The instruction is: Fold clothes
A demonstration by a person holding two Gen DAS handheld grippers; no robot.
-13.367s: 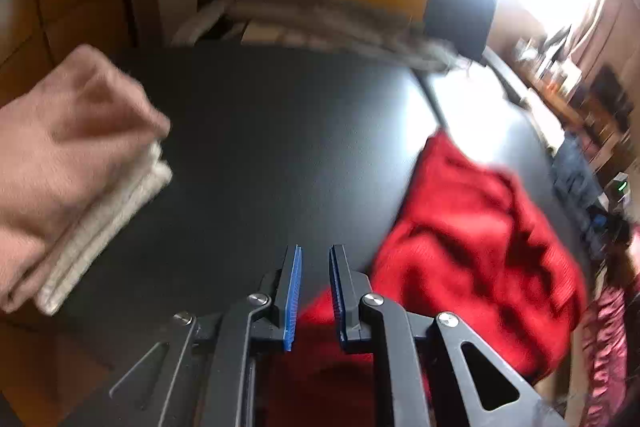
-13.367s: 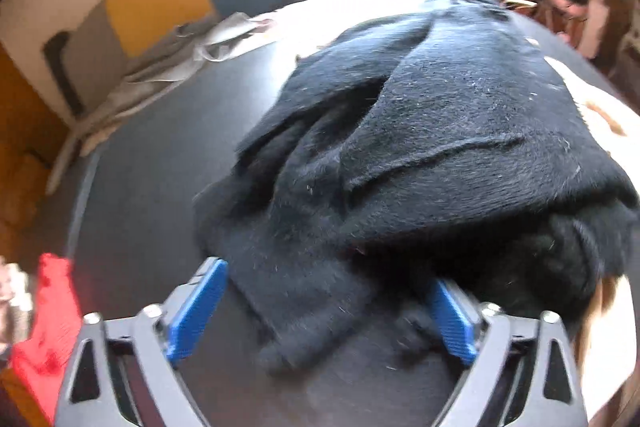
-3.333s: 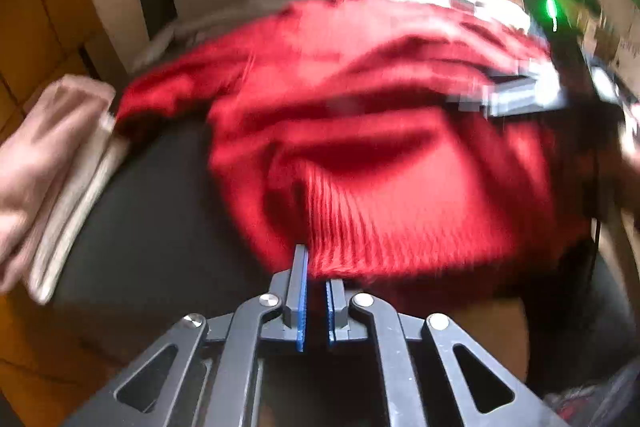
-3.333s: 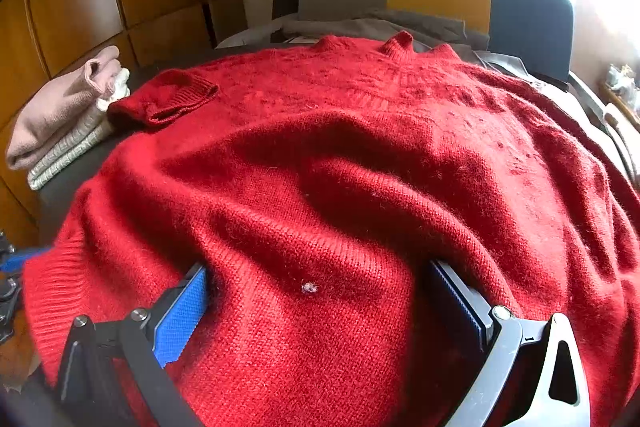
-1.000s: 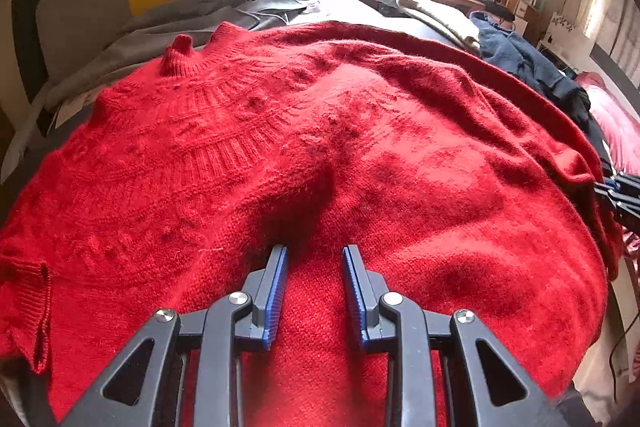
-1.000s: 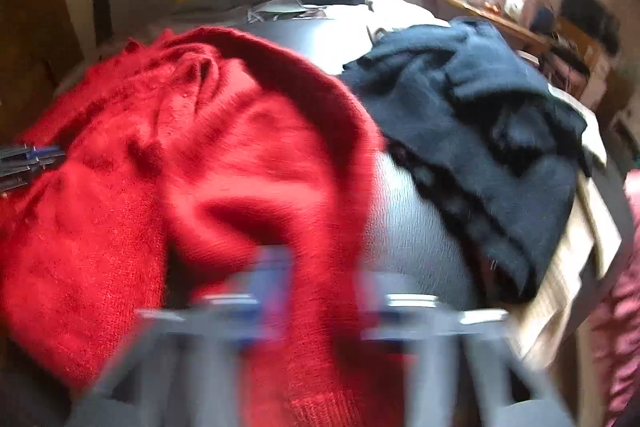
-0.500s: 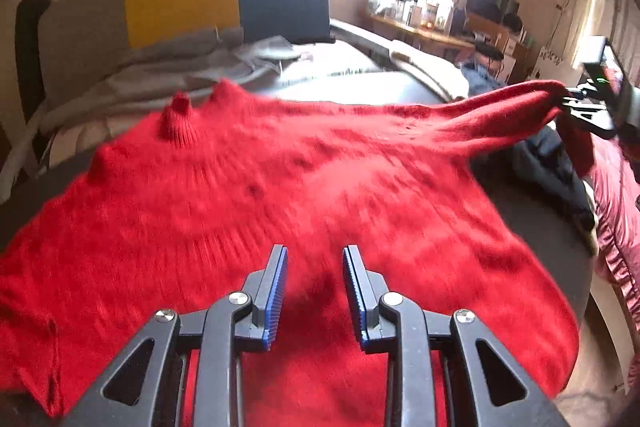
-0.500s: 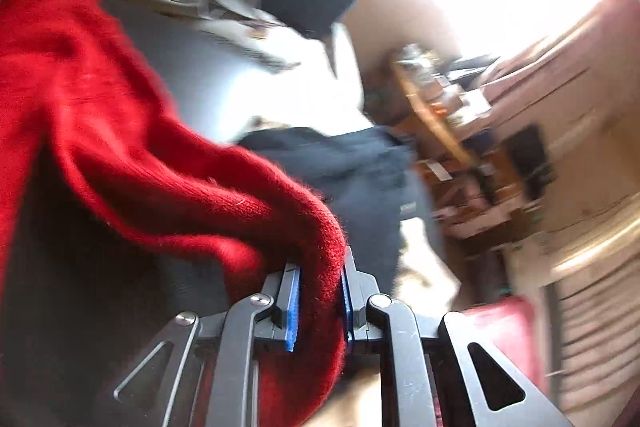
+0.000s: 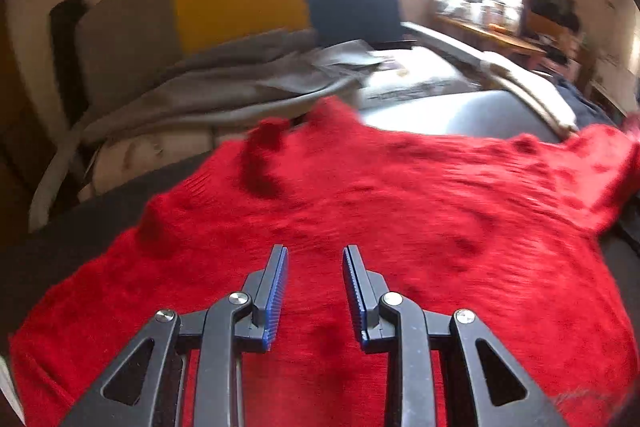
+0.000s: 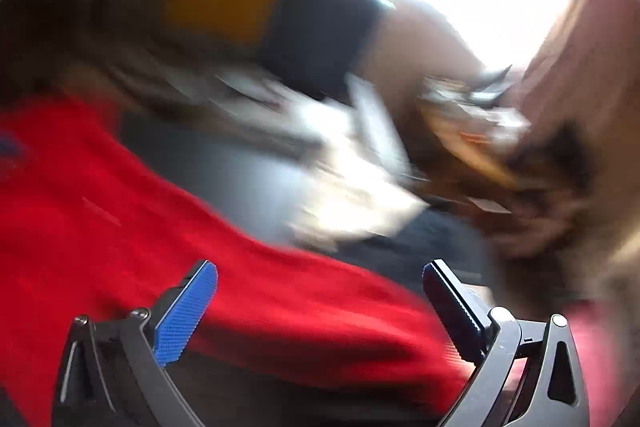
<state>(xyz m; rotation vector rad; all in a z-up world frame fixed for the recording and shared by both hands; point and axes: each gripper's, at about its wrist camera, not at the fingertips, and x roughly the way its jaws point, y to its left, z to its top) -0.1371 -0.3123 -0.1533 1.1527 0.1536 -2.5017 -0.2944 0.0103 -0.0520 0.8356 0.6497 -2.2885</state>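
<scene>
We note a dark table [image 9: 92,227] under the red sweater [image 9: 400,207], grey blanket [image 9: 224,83] behind. Left gripper [image 9: 315,255] part-open, empty; right gripper [image 10: 320,275] opening wide, sleeve between, unpressed.

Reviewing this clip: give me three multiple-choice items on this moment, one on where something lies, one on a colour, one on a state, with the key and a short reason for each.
1. Where does the red sweater lie?
A. Spread over the dark table
B. Hung on the chair back
C. Folded in a basket

2. What colour are the pads on the left claw?
A. Green
B. Blue
C. White

3. How does the right claw stand?
A. Shut on a black garment
B. Shut with nothing in it
C. Jaws wide apart, a red sleeve lying between them, pads off it

Key: 1 A, the knit lies spread across the tabletop in the left wrist view. 2 B, both ribbed pads show blue. 3 C, the right wrist view shows the jaws opening, with gaps between each pad and the red cloth.
</scene>
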